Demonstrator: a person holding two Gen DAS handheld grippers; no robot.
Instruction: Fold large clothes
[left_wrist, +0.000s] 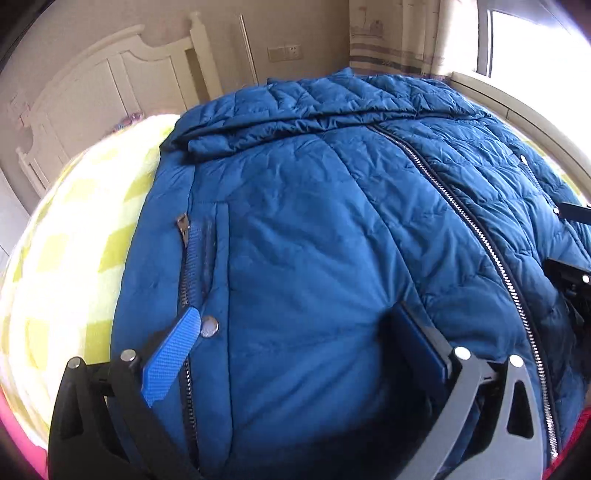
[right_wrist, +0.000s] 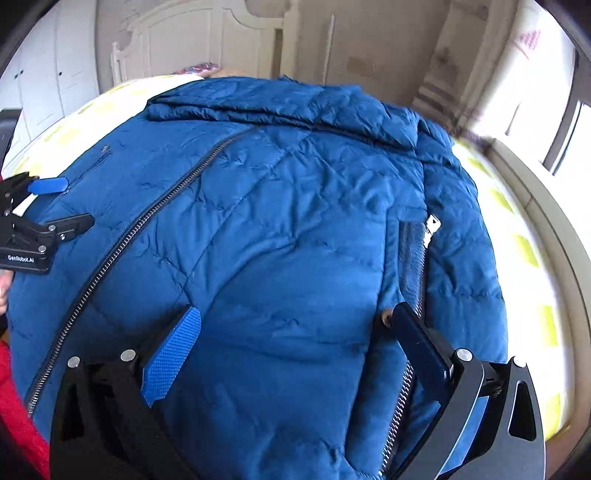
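Both the left gripper (left_wrist: 299, 325) and right gripper (right_wrist: 295, 321) hover wide apart, holding nothing, over the jacket (left_wrist: 314, 229) on the bed (left_wrist: 66, 236).

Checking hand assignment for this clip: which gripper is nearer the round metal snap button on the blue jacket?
Left. The left gripper is open, one fingertip right beside the snap button. The right gripper is across the main zipper, over the jacket's other half.

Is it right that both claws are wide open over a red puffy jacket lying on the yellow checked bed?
Not quite: the jacket is blue, not red, as both wrist views show. The rest holds: the left claw and right claw are wide open over it, and it lies on the yellow checked bed.
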